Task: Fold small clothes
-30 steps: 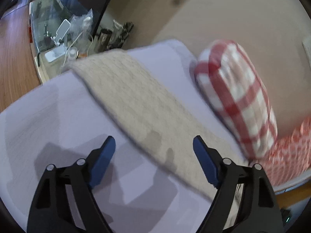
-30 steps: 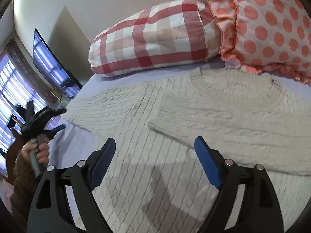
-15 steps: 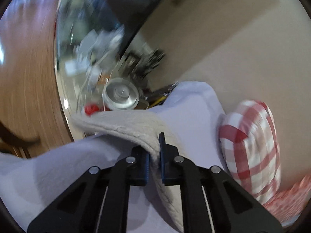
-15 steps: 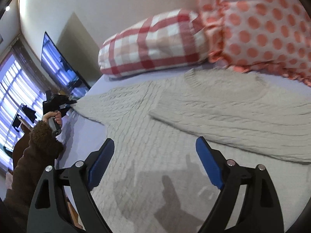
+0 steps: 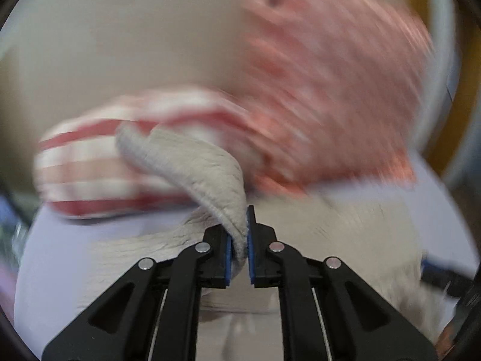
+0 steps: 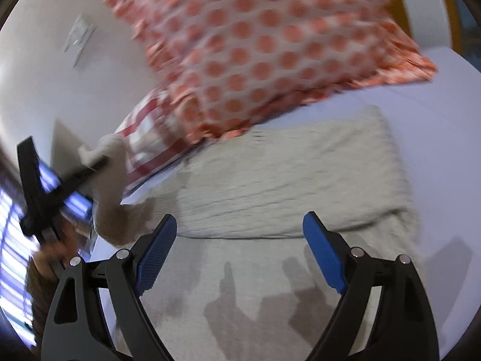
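A cream cable-knit sweater lies flat on the lilac bed sheet, its right sleeve folded across the chest. My left gripper is shut on the cuff of the left sleeve and holds it lifted off the bed. In the right wrist view the left gripper shows at the far left with the sleeve hanging from it. My right gripper is open and empty above the sweater's lower body.
A red-and-white checked pillow and an orange polka-dot pillow lean against the wall at the head of the bed. A window is at the far left. The left wrist view is blurred.
My left gripper has shut on the left sleeve's cuff, lifted it off the bed and swung it toward the sweater's body. My right gripper stays open and has turned to the right.
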`<state>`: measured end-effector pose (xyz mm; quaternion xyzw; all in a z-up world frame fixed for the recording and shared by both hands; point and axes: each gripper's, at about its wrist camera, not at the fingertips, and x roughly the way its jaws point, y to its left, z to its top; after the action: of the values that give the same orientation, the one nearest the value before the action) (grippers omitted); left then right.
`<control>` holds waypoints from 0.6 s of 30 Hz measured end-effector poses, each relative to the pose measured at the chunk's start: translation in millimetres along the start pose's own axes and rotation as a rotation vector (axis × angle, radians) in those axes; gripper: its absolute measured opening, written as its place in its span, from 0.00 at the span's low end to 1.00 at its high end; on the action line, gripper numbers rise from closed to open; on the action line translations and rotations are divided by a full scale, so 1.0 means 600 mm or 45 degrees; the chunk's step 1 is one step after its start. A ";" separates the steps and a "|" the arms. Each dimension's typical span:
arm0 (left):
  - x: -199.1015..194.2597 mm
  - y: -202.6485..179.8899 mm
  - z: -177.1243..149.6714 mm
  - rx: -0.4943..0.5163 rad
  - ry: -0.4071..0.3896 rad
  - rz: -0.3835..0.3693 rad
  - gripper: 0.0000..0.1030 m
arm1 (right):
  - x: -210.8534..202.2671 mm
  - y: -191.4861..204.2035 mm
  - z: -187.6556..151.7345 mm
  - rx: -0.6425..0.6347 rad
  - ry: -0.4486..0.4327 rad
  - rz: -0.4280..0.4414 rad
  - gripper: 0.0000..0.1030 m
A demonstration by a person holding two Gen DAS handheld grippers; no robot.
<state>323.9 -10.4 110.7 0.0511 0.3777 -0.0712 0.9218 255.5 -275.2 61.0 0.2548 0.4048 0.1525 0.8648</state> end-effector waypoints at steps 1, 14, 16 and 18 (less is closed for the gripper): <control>0.022 -0.036 -0.014 0.065 0.053 -0.016 0.09 | -0.005 -0.013 0.002 0.020 0.001 -0.015 0.85; -0.088 -0.015 -0.089 0.061 -0.053 -0.364 0.65 | 0.020 0.005 0.022 -0.045 0.112 0.040 0.80; -0.120 0.030 -0.110 0.011 -0.087 -0.280 0.67 | 0.051 0.025 0.029 -0.102 0.147 0.007 0.72; -0.130 0.062 -0.127 -0.015 -0.081 -0.212 0.68 | 0.078 0.032 0.036 -0.129 0.174 -0.035 0.67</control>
<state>222.9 44.8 113.1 0.0120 0.3515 -0.1469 0.9245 300.5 -244.3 54.2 0.1940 0.4581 0.1780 0.8490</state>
